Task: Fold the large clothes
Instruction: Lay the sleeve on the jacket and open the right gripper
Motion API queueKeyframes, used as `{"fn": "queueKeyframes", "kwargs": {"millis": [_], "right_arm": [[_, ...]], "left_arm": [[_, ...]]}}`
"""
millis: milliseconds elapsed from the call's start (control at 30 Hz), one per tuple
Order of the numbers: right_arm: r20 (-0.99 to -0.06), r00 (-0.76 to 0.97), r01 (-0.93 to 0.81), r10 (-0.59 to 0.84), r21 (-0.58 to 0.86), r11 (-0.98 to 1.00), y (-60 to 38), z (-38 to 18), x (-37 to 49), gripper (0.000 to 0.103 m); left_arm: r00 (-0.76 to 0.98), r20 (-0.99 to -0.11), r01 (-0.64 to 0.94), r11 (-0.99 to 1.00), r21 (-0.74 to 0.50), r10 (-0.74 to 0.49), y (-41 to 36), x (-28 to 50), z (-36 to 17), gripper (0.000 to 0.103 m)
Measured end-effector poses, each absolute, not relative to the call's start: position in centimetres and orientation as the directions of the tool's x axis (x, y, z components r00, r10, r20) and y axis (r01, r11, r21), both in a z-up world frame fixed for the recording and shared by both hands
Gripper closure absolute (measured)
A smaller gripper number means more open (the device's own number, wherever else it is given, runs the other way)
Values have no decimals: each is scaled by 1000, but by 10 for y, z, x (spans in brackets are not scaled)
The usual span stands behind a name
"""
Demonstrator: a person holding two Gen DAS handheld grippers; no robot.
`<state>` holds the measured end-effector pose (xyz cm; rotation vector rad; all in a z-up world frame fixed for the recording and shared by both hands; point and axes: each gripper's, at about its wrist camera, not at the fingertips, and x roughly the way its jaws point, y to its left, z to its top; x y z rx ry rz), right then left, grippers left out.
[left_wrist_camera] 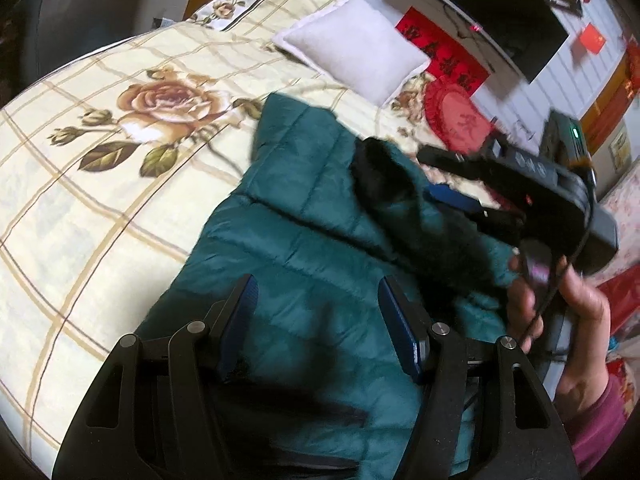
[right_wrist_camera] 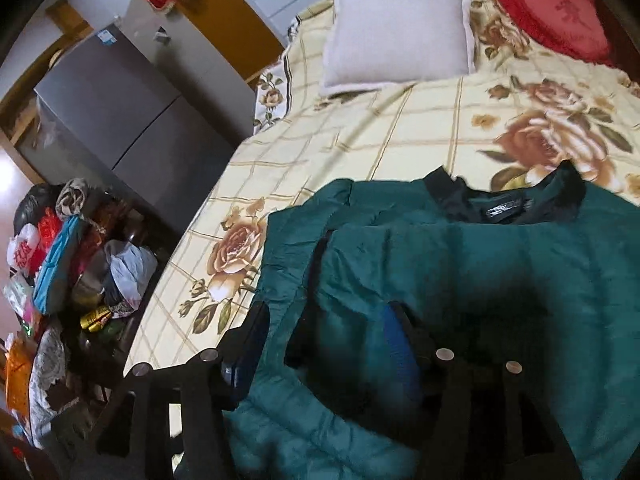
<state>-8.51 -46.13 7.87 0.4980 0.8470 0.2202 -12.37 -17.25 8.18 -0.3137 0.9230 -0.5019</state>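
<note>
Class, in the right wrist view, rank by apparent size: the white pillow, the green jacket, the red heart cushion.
1. green jacket, though nearness to the camera inflates it
2. white pillow
3. red heart cushion, partly cut off by the frame

You are looking at a quilted teal jacket (right_wrist_camera: pixel 460 264) of smooth, faintly shiny cloth with a dark fuzzy collar (left_wrist_camera: pixel 384 168). The bedspread (left_wrist_camera: pixel 120 184) is showing as soft matt printed cloth, the pillow (right_wrist_camera: pixel 400 28) as nubbly fabric, and the left gripper's fingers (left_wrist_camera: pixel 400 320) are showing ribbed blue pads.

The teal quilted jacket (right_wrist_camera: pixel 460 264) lies flat on the bed — dark collar up, one side folded inward.
</note>
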Motion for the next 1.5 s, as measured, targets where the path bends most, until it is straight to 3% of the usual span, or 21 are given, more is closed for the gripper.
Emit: {"fn": "queueKeyframes", "kwargs": {"millis": [167, 567, 633, 667, 767, 900, 1133, 1267, 1333, 1500], "right_arm": [[-679, 661, 46, 320, 462, 886, -492, 93, -122, 46], [-690, 703, 196, 170, 419, 886, -587, 113, -220, 46], [-687, 712, 222, 147, 418, 881, -600, 114, -229, 46], [-686, 717, 247, 124, 417, 875, -610, 115, -236, 46], [-684, 725, 300, 81, 418, 857, -630, 116, -246, 46], [-679, 732, 330, 52, 422, 845, -639, 117, -245, 46], [-724, 688, 294, 58, 351, 889, -603, 83, -200, 46], [-794, 607, 327, 24, 278, 903, -588, 34, -167, 46], [-797, 604, 327, -2, 246, 913, -585, 23, -162, 45], [-776, 631, 335, -4, 268, 903, -599, 46, -175, 46]], "left_arm": [[486, -656, 290, 815, -502, -577, -194, -108, 96, 40], [402, -750, 267, 851, -452, -525, -280, -42, 73, 41], [412, -736, 278, 843, -460, -537, -284, -38, 72, 56], [425, -734, 283, 848, -449, -530, -285, -38, 73, 73], [439, -719, 315, 842, -438, -538, -289, -36, 83, 82], [509, -683, 357, 850, -387, -524, -279, -39, 107, 85], [551, -709, 287, 898, -334, -440, -251, -25, 91, 85], [501, -739, 246, 893, -377, -450, -241, -16, 67, 85], [477, -738, 236, 878, -416, -478, -235, -15, 66, 83], [514, -713, 243, 878, -413, -478, -223, -22, 93, 64]]}}
